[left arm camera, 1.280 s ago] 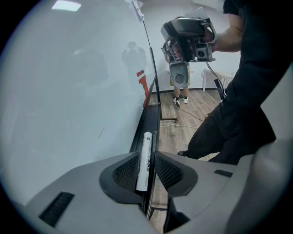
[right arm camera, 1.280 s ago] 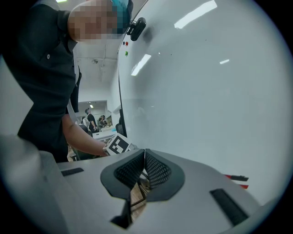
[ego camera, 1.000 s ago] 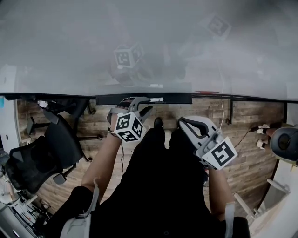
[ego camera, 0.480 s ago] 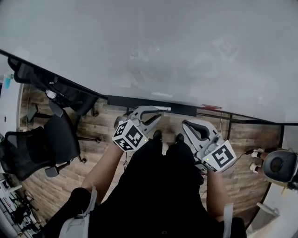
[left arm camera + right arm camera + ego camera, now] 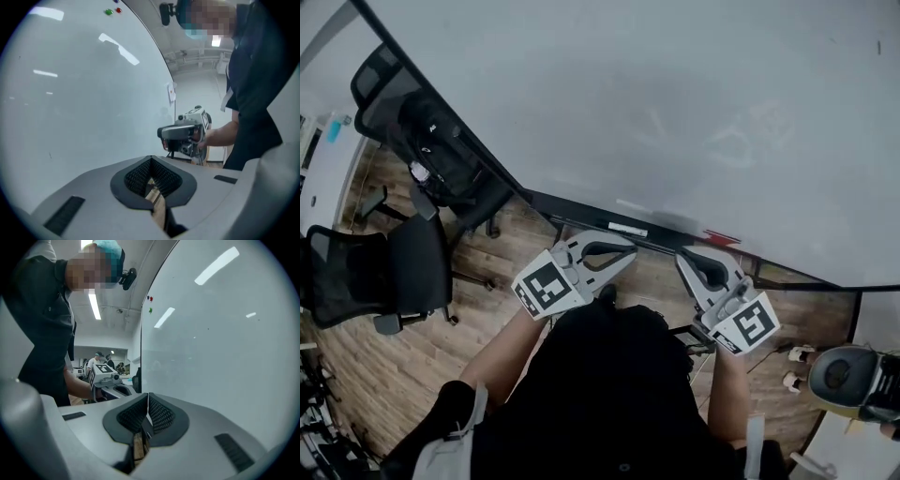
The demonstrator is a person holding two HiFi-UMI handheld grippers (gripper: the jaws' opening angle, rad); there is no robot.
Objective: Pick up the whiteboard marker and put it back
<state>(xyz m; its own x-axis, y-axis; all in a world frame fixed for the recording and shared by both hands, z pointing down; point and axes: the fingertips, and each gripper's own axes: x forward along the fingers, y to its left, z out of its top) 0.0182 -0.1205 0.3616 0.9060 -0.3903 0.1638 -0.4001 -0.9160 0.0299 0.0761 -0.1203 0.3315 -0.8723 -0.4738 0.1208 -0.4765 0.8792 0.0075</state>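
Observation:
A big whiteboard (image 5: 675,103) fills the upper head view, with a dark tray (image 5: 572,212) along its lower edge. A pale marker-like stick (image 5: 628,229) lies on that tray, and a small red piece (image 5: 721,237) lies further right. My left gripper (image 5: 628,254) hangs just below the tray. Its jaws are closing to shut, with nothing between them (image 5: 151,157). My right gripper (image 5: 683,257) is beside it, shut and empty, its pads meeting (image 5: 148,394). Each gripper view shows the other gripper, the right one (image 5: 183,133) and the left one (image 5: 106,373), next to the board.
Black office chairs (image 5: 366,281) stand at the left on the wooden floor (image 5: 478,281), and another dark chair (image 5: 431,150) is by the board's left edge. A round grey device (image 5: 853,380) sits at the lower right. The person's dark clothing fills the bottom middle.
The left gripper's jaws have gone from apart to shut. Both grippers have risen toward the tray, the left more. The head view has tilted so the board now runs diagonally.

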